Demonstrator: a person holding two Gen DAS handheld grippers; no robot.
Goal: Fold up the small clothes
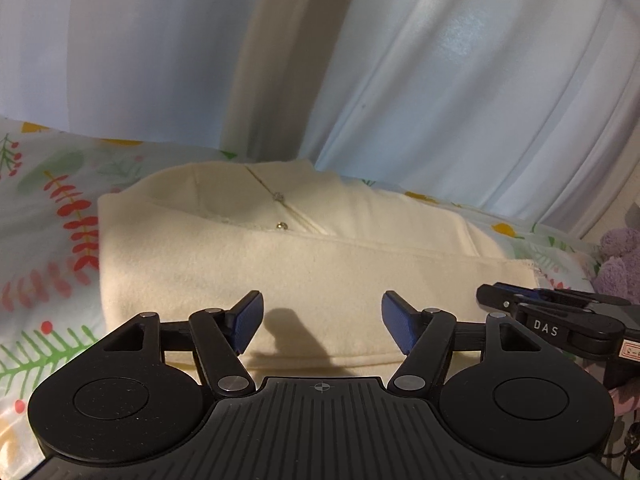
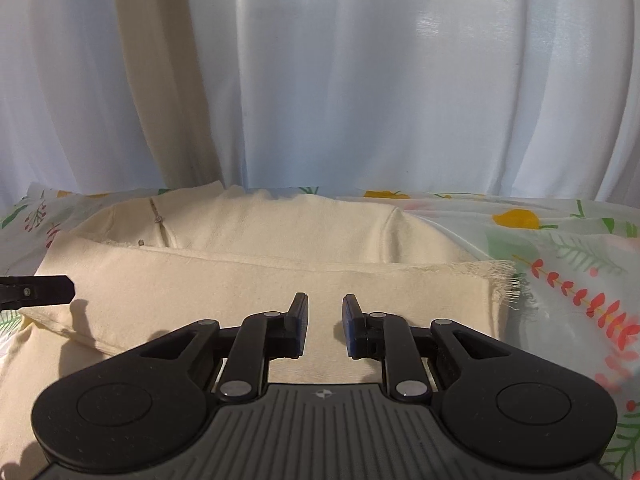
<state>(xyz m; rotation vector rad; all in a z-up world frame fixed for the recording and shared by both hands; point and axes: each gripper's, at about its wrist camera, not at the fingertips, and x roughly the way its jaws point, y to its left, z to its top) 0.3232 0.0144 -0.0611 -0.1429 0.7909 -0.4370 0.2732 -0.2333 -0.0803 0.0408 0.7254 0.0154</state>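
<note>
Left wrist view: left gripper (image 1: 322, 322) hovers over the folded cream garment (image 1: 280, 268), jaws spread wide, nothing between the two blue pads (image 1: 250, 322). Garment lies on a floral sheet (image 1: 52, 216). Two small studs show by the neckline; zipper line runs up from them. Only this view shows a purple plush (image 1: 618, 260), cut off at the right edge, and the right gripper (image 1: 552, 320) from the side, its jaws not readable here. White curtain (image 1: 460, 80) behind.

Right wrist view: right gripper (image 2: 325, 326) over the same garment (image 2: 240, 280), jaws narrowly parted, released, pads clear of the cloth. Only here: frayed hem (image 2: 500, 280) at the right corner. Left gripper's tip (image 2: 44, 290) pokes in, mostly cut off.
</note>
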